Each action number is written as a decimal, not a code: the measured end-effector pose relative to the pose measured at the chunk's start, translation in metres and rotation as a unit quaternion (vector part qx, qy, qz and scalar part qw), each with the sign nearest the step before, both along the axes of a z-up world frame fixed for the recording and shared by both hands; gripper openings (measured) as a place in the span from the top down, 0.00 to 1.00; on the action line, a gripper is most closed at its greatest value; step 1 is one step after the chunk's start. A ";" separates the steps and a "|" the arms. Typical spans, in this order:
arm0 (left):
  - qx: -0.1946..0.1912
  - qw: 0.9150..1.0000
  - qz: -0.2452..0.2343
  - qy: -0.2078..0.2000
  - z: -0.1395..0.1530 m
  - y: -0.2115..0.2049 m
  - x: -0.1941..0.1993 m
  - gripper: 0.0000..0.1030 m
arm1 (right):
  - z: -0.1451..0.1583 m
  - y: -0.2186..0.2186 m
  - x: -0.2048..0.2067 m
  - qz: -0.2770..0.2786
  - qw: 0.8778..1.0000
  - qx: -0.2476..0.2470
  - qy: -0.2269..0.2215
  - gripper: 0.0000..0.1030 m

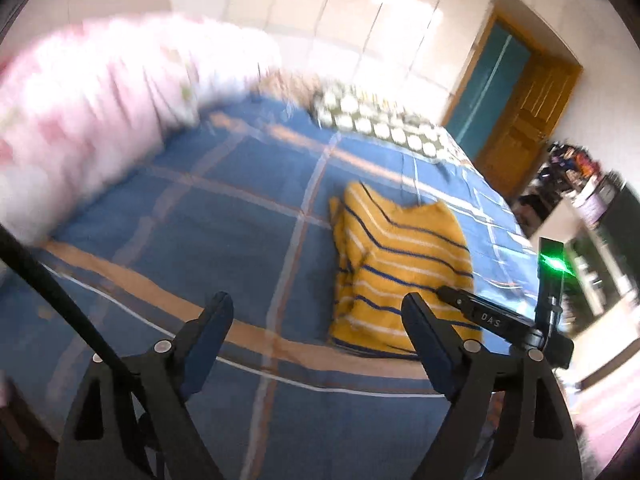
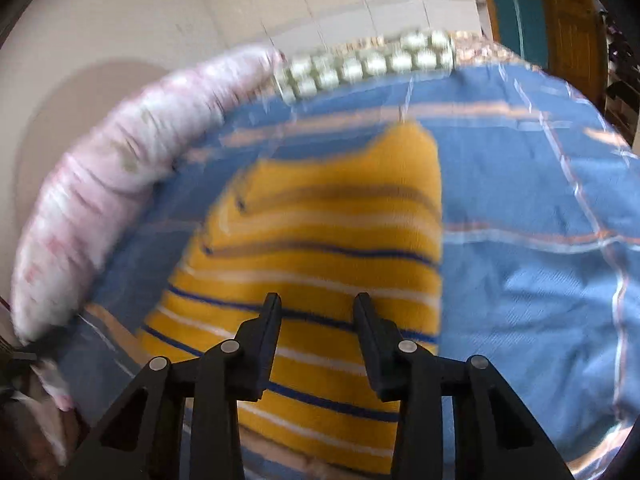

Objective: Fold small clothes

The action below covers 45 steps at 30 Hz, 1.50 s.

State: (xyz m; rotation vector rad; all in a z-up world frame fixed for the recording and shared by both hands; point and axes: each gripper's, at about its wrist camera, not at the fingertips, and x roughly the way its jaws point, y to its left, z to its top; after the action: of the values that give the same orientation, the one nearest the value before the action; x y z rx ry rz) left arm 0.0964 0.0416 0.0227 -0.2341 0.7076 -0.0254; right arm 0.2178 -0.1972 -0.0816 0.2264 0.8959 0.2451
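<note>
A small yellow sweater with blue and white stripes lies folded on the blue checked bedsheet. My left gripper is open and empty, held above the sheet to the left of the sweater. The right gripper shows in the left wrist view at the sweater's right edge. In the right wrist view the sweater fills the middle. My right gripper is open and empty, just above the sweater's near part.
A pink quilt is rolled along the bed's left side, also in the right wrist view. A patterned pillow lies at the far end. A wooden door and cluttered shelves stand to the right.
</note>
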 end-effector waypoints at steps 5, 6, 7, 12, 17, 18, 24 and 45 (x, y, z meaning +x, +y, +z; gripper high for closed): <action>0.094 0.984 0.097 -0.114 0.036 -0.004 -0.051 0.00 | 0.025 0.010 -0.028 0.006 0.999 -0.007 -0.031 0.60; 0.099 0.980 0.115 -0.131 0.042 0.001 -0.064 0.00 | 0.025 0.015 -0.034 0.008 0.999 -0.019 -0.031 0.60; 0.095 0.977 0.125 -0.144 0.046 0.002 -0.073 0.00 | 0.022 0.019 -0.040 0.011 0.999 -0.025 -0.026 0.60; 0.061 0.981 0.109 -0.151 0.056 0.008 -0.095 0.00 | 0.005 0.023 -0.090 0.023 1.000 -0.021 0.000 0.59; 0.092 0.984 0.089 -0.126 0.049 -0.008 -0.102 0.00 | -0.005 0.015 -0.138 -0.003 0.999 -0.049 0.012 0.55; 0.095 0.984 0.082 -0.123 0.046 -0.011 -0.106 0.00 | -0.004 0.009 -0.147 -0.012 0.999 -0.045 0.014 0.55; 0.097 0.988 0.058 -0.107 0.037 -0.022 -0.122 0.00 | 0.013 -0.003 -0.170 -0.038 0.998 -0.046 -0.011 0.54; 0.097 0.993 0.070 0.010 -0.034 0.028 -0.109 0.00 | -0.005 0.092 -0.042 -0.042 0.989 -0.141 0.001 0.45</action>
State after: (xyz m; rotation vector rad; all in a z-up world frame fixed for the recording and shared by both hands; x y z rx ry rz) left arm -0.0122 0.0694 -0.0111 -0.0965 0.7064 0.1788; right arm 0.1757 -0.1055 -0.0870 0.0006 0.9101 0.0384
